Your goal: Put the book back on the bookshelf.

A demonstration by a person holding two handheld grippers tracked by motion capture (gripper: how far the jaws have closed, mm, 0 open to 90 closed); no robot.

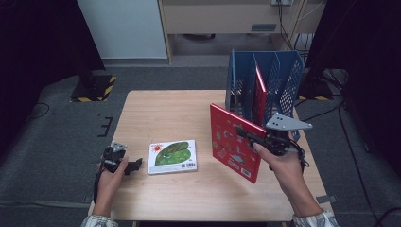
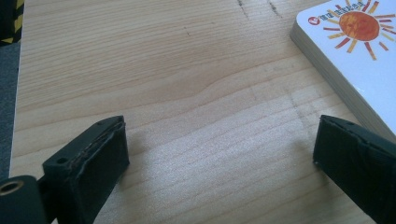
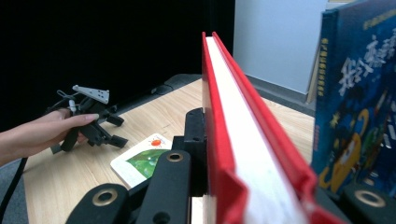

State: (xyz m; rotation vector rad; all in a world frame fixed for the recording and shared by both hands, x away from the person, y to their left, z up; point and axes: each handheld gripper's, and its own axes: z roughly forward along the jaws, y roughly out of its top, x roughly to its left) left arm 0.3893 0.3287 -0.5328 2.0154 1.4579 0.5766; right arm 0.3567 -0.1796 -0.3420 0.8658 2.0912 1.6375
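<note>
1. The right gripper is clamped on a red hardcover picture book, its jaws pinching the covers from both sides near one edge.
2. The red hardcover picture book stands upright and clear of the wooden table, held in the air just in front of the blue mesh file rack, its cover with small pictures facing the left side of the high view.
3. In the right gripper view the book's white page block runs away from the camera between the red covers, with a black jaw pressed flat against the left cover.
4. The blue mesh file rack stands at the far right of the table; one red book already stands in a middle slot.
5. A dark blue book with yellow lettering stands close by on the right in the right gripper view.
6. The left gripper rests on the table near its left front edge, jaws wide apart and holding nothing.
7. A white board book with a sun and green leaf lies flat just beside the left gripper, between the two hands; its corner sits next to one jaw in the left gripper view.
</note>
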